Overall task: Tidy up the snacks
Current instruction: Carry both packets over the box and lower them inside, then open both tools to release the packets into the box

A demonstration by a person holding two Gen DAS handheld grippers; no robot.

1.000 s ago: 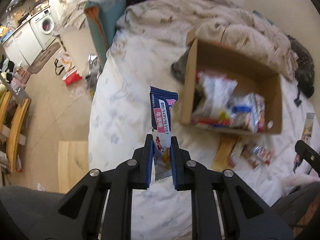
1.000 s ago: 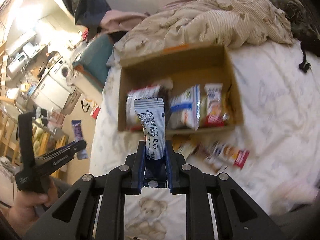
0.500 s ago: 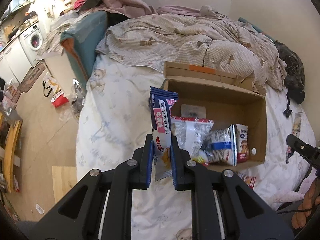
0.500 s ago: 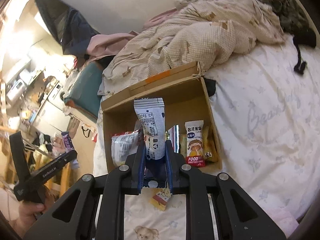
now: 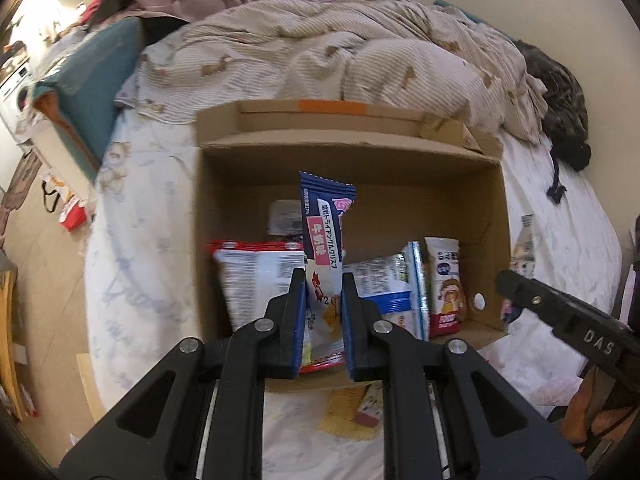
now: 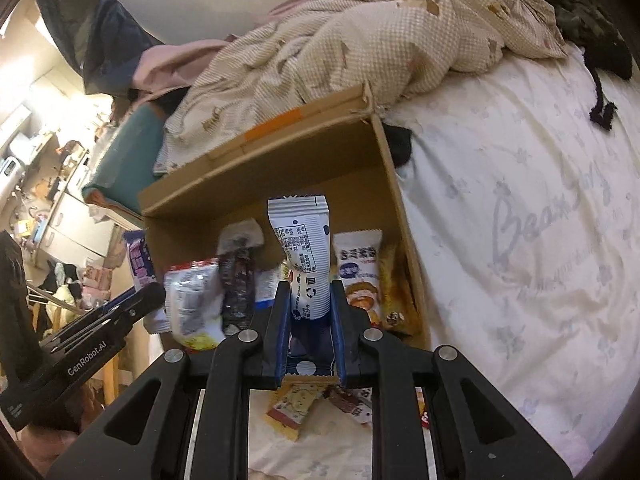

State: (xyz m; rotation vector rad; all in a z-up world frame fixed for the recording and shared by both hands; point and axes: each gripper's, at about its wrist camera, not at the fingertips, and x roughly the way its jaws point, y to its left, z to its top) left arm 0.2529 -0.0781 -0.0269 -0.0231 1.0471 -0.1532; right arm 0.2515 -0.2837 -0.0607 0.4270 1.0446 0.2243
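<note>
The left hand-held gripper (image 5: 322,304) clamps a dark blue snack packet with a pink label (image 5: 325,232) above the open brown cardboard box (image 5: 352,152) on the bed. The right hand-held gripper (image 6: 309,320) grips a white-and-blue striped snack packet (image 6: 304,248) upright over the box's right part, near the stacked snack bags.

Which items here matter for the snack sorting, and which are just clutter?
Job:
left gripper holding the blue packet
right gripper holding the white packet
cardboard box with packets inside
loose snacks on the sheet

Clutter:
quilt
teal cushion
dark clothing
</note>
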